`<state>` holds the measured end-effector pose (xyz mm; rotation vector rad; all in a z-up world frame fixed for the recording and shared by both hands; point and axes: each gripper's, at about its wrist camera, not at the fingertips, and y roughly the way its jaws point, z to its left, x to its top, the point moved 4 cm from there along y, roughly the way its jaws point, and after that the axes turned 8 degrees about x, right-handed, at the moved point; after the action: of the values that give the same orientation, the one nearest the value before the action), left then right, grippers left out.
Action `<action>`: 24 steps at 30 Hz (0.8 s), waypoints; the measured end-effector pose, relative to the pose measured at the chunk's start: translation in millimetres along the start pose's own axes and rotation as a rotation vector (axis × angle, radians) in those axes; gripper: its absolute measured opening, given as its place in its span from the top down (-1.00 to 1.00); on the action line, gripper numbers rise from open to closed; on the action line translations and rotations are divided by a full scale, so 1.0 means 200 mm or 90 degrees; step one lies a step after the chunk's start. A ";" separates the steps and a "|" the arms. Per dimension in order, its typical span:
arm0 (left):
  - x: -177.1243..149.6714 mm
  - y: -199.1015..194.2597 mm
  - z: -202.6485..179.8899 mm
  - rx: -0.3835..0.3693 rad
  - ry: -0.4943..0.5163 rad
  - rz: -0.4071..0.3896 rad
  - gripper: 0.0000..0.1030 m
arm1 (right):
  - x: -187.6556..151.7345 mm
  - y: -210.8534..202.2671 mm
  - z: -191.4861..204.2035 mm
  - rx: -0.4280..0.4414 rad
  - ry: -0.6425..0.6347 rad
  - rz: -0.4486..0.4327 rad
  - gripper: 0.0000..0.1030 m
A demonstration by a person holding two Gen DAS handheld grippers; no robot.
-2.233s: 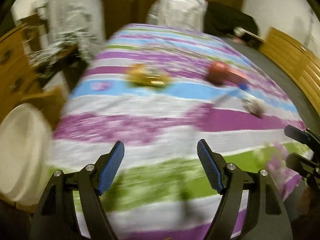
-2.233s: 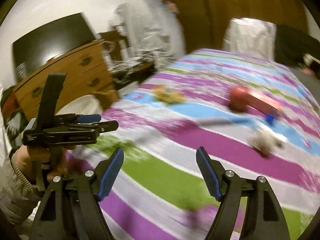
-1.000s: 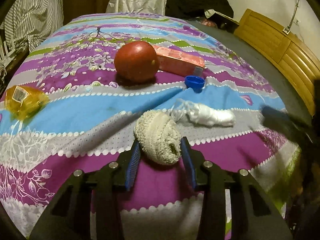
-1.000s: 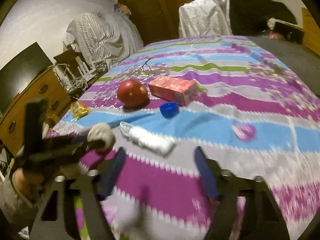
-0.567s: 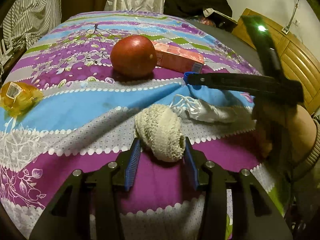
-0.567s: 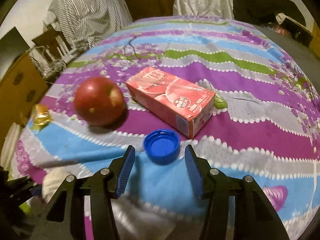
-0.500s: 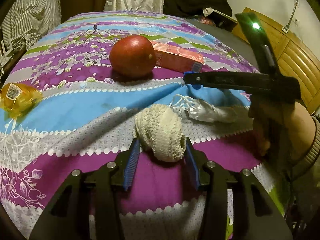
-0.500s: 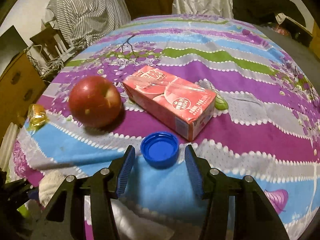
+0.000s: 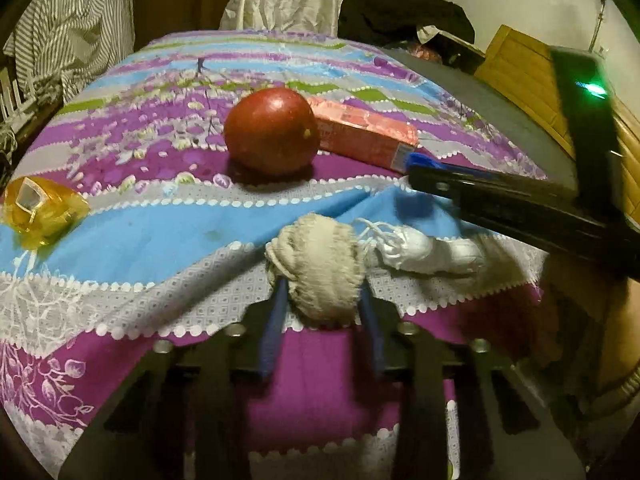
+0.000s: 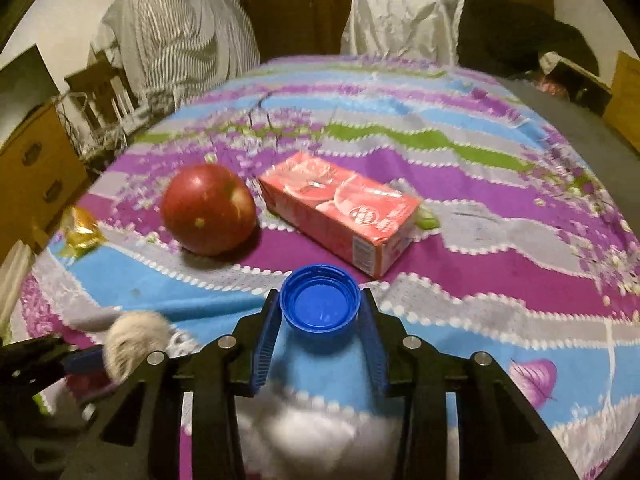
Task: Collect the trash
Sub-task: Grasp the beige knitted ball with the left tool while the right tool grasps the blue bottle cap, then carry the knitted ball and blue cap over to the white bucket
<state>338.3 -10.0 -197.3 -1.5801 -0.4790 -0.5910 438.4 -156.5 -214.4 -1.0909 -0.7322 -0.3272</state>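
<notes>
My left gripper (image 9: 320, 296) is shut on a cream knitted ball (image 9: 320, 268) on the striped bedspread (image 9: 160, 232); the ball also shows in the right wrist view (image 10: 134, 340). My right gripper (image 10: 320, 304) is shut on a blue bottle cap (image 10: 320, 300) that lies open side up. The right gripper's arm crosses the left wrist view on the right. A white crumpled wrapper (image 9: 428, 250) lies right of the ball. A red apple (image 10: 208, 210), a pink juice carton (image 10: 340, 206) and a yellow wrapper (image 9: 40, 210) lie farther back.
A wooden dresser (image 10: 28, 172) stands to the left of the bed. Striped clothing (image 10: 176, 44) hangs at the back left. A white bag (image 10: 400, 24) and dark clothes (image 10: 520, 36) sit at the bed's far end. A wooden headboard (image 9: 532, 80) is at right.
My left gripper closed on the knitted ball and squeezed it tighter. My right gripper moved in from the right and closed its fingers on the blue cap.
</notes>
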 end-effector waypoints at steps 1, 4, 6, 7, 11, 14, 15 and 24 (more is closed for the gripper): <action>0.00 -0.02 0.00 0.004 0.000 -0.007 0.46 | -0.02 -0.06 0.01 0.002 0.000 -0.015 0.21; 0.00 -0.09 0.02 0.012 -0.011 -0.036 0.47 | -0.08 -0.24 0.04 0.007 0.002 -0.057 0.21; -0.01 -0.17 0.02 0.016 -0.011 -0.059 0.47 | -0.14 -0.36 0.07 0.005 0.003 -0.086 0.21; -0.02 -0.22 0.02 0.018 -0.007 -0.073 0.47 | -0.17 -0.43 0.09 0.004 0.003 -0.101 0.21; -0.03 -0.41 -0.01 0.028 0.007 -0.126 0.47 | -0.27 -0.67 0.16 -0.019 -0.013 -0.157 0.21; -0.04 -0.58 -0.01 0.031 0.000 -0.167 0.47 | -0.33 -0.85 0.26 -0.039 -0.029 -0.202 0.21; -0.05 -0.64 -0.02 0.034 -0.002 -0.181 0.47 | -0.36 -0.91 0.29 -0.043 -0.032 -0.216 0.21; -0.16 -1.00 -0.05 0.061 -0.009 -0.267 0.46 | -0.56 -1.36 0.54 -0.093 -0.062 -0.324 0.21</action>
<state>188.2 -0.3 -62.6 -1.3994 -0.8484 -0.8601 159.4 -193.3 -75.3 -1.0523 -1.0852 -0.7741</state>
